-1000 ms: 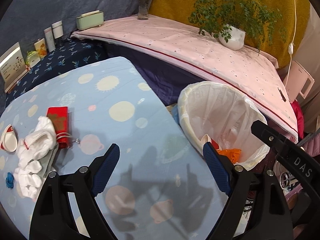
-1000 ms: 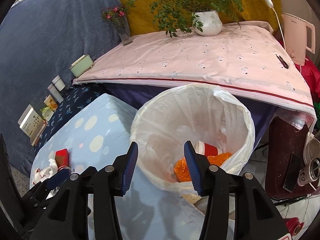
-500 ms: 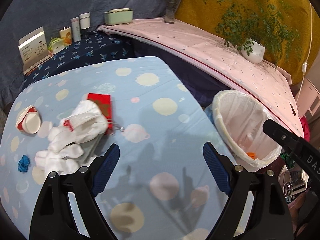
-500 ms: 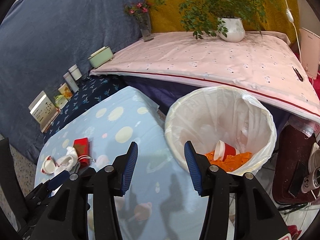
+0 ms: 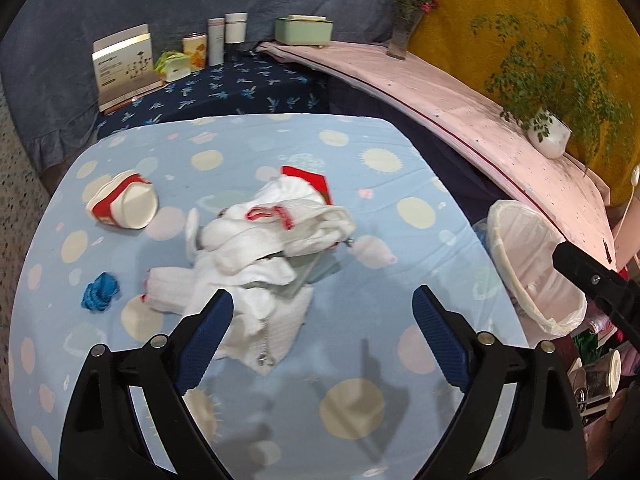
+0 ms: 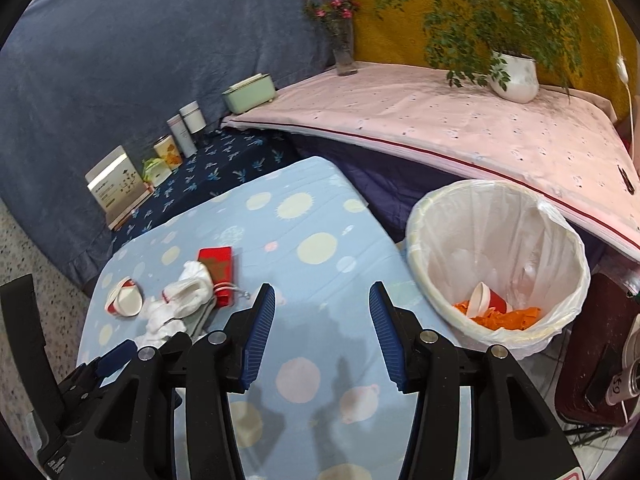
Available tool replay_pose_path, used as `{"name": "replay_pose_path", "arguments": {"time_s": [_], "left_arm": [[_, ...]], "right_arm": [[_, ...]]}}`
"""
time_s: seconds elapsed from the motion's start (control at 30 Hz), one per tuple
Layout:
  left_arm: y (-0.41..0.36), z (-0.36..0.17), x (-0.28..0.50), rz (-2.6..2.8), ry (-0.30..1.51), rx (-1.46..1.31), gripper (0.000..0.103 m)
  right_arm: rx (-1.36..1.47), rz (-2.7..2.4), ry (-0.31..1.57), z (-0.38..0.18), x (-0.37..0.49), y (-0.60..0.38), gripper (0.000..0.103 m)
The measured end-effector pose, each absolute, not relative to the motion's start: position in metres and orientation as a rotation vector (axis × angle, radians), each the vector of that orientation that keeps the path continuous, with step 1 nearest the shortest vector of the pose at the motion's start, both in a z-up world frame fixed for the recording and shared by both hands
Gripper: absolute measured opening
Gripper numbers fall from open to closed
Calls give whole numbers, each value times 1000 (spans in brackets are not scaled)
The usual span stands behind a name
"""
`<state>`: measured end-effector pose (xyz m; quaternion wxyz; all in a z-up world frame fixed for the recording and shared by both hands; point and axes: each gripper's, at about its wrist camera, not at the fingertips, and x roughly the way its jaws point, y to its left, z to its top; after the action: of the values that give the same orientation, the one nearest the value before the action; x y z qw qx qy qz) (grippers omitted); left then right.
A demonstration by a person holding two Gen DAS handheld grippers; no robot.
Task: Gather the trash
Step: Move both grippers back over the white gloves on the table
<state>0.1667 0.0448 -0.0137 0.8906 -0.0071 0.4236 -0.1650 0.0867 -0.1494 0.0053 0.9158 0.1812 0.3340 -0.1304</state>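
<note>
A light blue spotted table [image 5: 360,400] [image 6: 312,248] carries the litter. A crushed red-and-white paper cup [image 5: 122,206] [image 6: 124,300] lies at its left. Beside it sits a heap of white socks [image 5: 264,248] [image 6: 180,300] over a red packet [image 5: 310,178] [image 6: 218,268]. A small blue scrap [image 5: 100,292] lies near the left edge. My left gripper [image 5: 322,310] hovers just short of the sock heap, its jaws opening wide, nothing between them. My right gripper [image 6: 322,298] is open and empty over the table's right part, left of the white-lined bin [image 6: 498,272] [image 5: 532,272], which holds a red cup and orange scraps.
A pink-covered shelf [image 6: 440,120] runs behind the bin with a potted plant [image 6: 514,76], a flower vase [image 6: 344,52] and a green box [image 6: 248,94]. Cans and a card box [image 5: 124,66] stand on the dark blue cloth at the back. Dark clutter lies right of the bin.
Both grippers have swung left, away from the bin and over the table. The sock heap, cup and blue scrap have come to the middle of the left wrist view. The left jaws stand slightly wider.
</note>
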Motion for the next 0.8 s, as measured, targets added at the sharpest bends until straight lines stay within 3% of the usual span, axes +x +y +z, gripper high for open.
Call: {"name": "replay_pose_path", "arguments": {"time_s": [0.8], "left_arm": [[133,-42,193,-223,955,-121,87]], "right_arm": [[278,-140,769,-10,134,-57,52]]}}
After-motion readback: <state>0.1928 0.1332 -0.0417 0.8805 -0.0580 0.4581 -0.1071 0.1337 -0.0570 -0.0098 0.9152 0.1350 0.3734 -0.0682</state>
